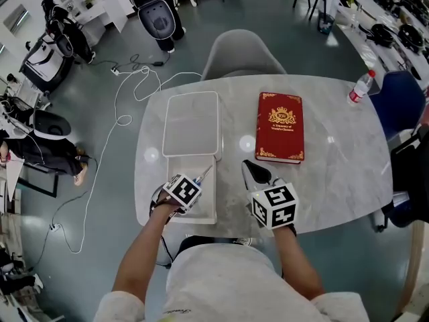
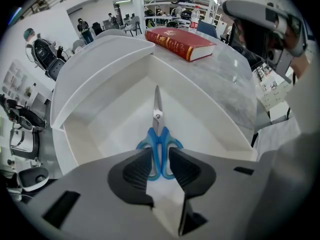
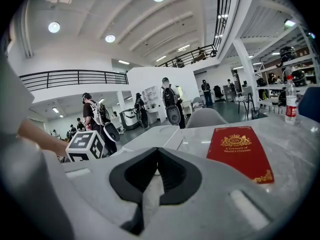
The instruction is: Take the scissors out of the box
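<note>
A bright hall with a grey floor (image 1: 100, 247) holds a pale marble table (image 1: 335, 173), where an open white box (image 1: 201, 210) sits in front of its lid (image 1: 192, 123), beside a red book (image 1: 280, 127) titled "A Treasury of World's Classics" under an "RW" crest. The left gripper (image 2: 160, 166) has its jaws closed on the blue handles of the scissors (image 2: 157, 115), whose blades point forward within the box's walls. The right gripper (image 3: 156, 156) sits with its jaws together on nothing.

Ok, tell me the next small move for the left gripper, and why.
Probably lift the left gripper straight up. Its jaws look closed on the blue handles of the scissors, and the blades lie inside the open white box, between its walls. Rising first should clear the rim.
</note>
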Demonstrator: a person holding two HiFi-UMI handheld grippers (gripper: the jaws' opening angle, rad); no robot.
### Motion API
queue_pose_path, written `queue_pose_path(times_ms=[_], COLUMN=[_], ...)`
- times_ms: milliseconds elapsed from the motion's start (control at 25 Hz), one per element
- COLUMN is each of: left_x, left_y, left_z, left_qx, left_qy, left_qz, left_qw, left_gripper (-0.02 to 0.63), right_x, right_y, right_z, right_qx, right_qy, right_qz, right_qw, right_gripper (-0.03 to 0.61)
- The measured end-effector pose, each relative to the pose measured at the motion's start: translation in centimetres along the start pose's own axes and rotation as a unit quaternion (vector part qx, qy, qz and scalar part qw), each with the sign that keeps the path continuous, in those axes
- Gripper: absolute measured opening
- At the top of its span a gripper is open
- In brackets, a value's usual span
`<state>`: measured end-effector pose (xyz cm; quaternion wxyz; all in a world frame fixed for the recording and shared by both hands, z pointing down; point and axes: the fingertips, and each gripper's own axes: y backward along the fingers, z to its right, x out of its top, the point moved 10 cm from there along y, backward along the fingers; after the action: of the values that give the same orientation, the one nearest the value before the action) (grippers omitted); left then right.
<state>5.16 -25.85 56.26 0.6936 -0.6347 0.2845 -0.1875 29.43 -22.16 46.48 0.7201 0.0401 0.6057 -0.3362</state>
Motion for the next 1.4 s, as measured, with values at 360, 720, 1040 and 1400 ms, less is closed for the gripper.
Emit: queue_pose_path(times_ms=[360, 720, 1040, 1400], left_x=[-0.4, -1.4, -2.0, -3.6], left_y=[0.3, 1.1, 3.5, 5.2], left_z=[0.6, 1.6, 2.0, 2.3], left_qx=[0.016, 0.049, 0.090, 0.109], left_qy=[0.015, 0.021, 0.014, 0.013], left_qz=[0.014, 0.050, 0.098, 0.135], left_qw=[0.9997, 0.9974, 0.9910, 0.9847], left_gripper=[0.083, 0.081, 0.080, 0.080], right_x=[-0.2, -0.3, -0.5, -0.5], right_y=[0.3, 0.8, 0.8, 0.5], right_z=[-0.3, -0.2, -0.7, -2.2], right_qx=[0.014, 0.022, 0.027, 0.026], right_qy=[0.000, 0.003, -0.001, 0.005], right_qz=[-0.004, -0.004, -0.007, -0.010], right_qw=[1.000, 1.000, 1.000, 1.000], right_gripper=[0.006, 0.005, 0.006, 0.005])
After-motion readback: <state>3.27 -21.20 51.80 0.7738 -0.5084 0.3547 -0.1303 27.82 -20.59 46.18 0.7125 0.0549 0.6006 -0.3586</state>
